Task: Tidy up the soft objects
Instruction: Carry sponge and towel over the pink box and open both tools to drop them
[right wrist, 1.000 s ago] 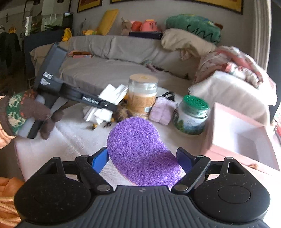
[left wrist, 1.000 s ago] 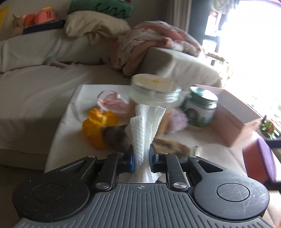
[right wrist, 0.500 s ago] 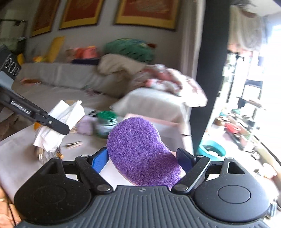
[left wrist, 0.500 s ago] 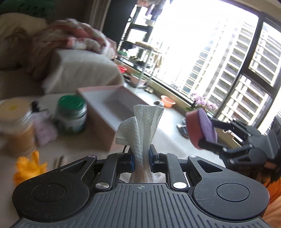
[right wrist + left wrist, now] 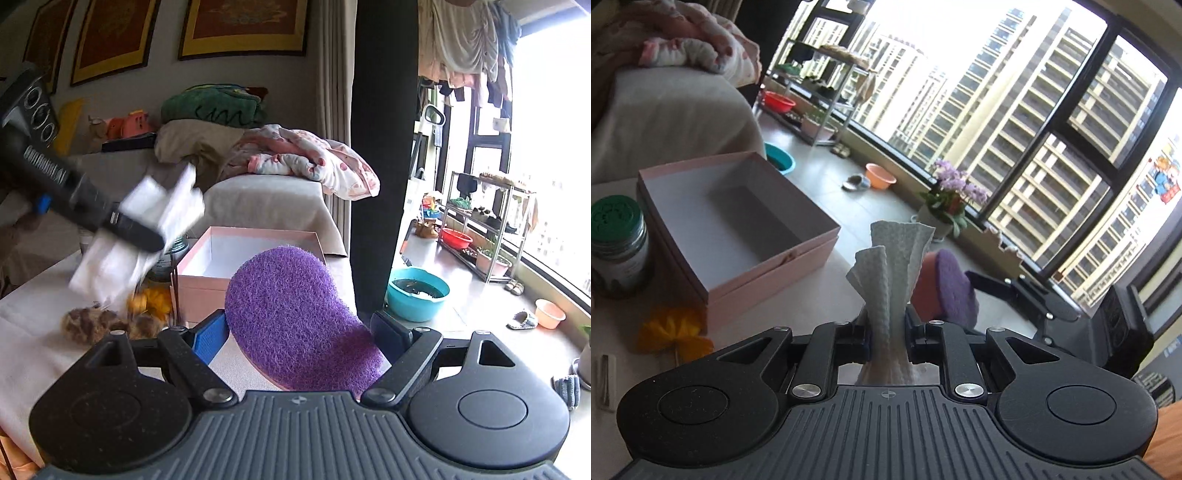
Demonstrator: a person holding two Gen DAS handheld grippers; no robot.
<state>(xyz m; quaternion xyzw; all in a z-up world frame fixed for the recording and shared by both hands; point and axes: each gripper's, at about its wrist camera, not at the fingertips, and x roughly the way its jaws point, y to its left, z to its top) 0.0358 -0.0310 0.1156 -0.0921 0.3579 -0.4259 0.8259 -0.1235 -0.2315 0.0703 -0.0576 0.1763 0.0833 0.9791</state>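
Observation:
My left gripper (image 5: 886,332) is shut on a crumpled white paper towel (image 5: 894,266) that sticks up between its pads. Just left of it stands an open pink box (image 5: 768,266) with nothing inside, on the white-covered table (image 5: 798,306). My right gripper (image 5: 299,334) is shut on a purple scrubbing sponge (image 5: 291,314), its wide jaws gripping the sponge's edges. From the left wrist the sponge (image 5: 951,288) shows just right of the towel. In the right wrist view the left gripper (image 5: 136,230) with the blurred towel (image 5: 155,218) hangs left of the box (image 5: 199,288).
A green-lidded jar (image 5: 617,243), a yellow flower (image 5: 674,332) and a small clip (image 5: 605,380) lie left of the box. A brown furry toy (image 5: 92,325) rests on the table. Behind is a sofa (image 5: 280,199) with blankets; a teal basin (image 5: 417,291) stands on the floor.
Both grippers have swung right, from facing the sofa and jars toward the pink box and the window. Each has kept its hold: the towel in the left, the sponge in the right.

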